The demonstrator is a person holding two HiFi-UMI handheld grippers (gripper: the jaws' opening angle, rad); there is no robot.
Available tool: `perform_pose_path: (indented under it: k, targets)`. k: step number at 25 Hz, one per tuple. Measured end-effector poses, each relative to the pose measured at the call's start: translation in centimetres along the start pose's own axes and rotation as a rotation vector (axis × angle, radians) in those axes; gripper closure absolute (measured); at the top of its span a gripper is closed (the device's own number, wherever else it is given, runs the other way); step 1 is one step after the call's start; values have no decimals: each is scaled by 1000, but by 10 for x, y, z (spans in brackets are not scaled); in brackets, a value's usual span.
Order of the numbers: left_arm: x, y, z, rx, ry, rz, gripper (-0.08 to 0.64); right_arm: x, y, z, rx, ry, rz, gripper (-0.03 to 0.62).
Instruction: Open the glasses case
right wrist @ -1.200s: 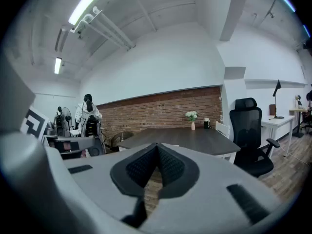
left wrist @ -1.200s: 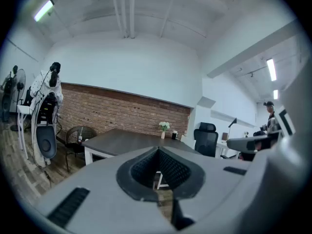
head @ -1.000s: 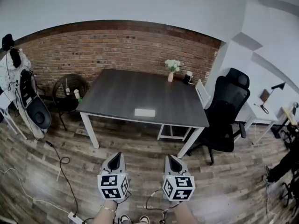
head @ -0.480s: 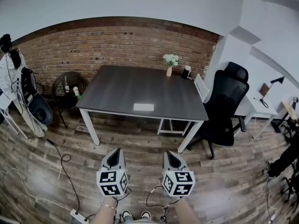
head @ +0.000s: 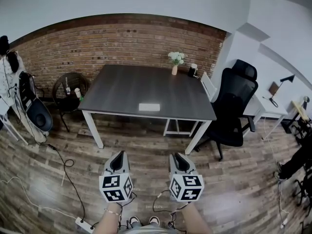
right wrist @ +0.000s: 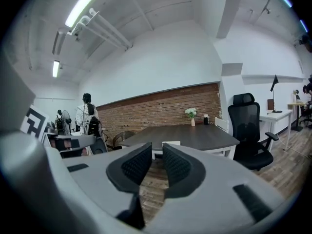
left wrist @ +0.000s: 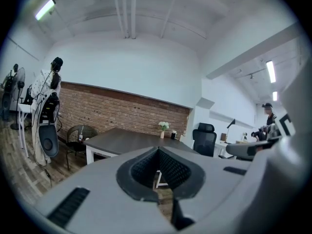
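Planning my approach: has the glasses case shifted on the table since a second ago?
No. The glasses case lies at the same spot by the table's front edge.

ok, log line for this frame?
phase: pre-approach | left hand-held gripper: shut, empty | right hand-held gripper: jaws just been opening, nothing between | glasses case: untouched on table, near front edge

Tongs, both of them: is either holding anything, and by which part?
Nothing is held. The left tongs are shut and empty; the right tongs have just been opening, with nothing between them. The glasses case lies untouched on the table.
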State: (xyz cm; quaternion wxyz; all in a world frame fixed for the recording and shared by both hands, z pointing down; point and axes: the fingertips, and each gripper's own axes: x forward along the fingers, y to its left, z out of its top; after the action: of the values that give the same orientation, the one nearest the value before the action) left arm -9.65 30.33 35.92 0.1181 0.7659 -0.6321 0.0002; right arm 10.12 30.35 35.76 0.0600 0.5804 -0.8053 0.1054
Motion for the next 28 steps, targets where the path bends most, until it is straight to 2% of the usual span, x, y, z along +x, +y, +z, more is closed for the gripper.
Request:
perform_pose_path:
  k: [4,17,23,28]
  targets:
    - [-3,7,2,-2,2,-15,565,-1,8,1,0,0,-18,499]
    - [8,28,-15,-11,44,-66,565,12,22,-17,-26,39,-72,485]
    - [45,36,-15,-6,55,-56,565,48,6,-19,-22,55,-67,485]
    - [97,43,-12,-6,67,-37,565,95,-19,-11,-24,64,-58,485]
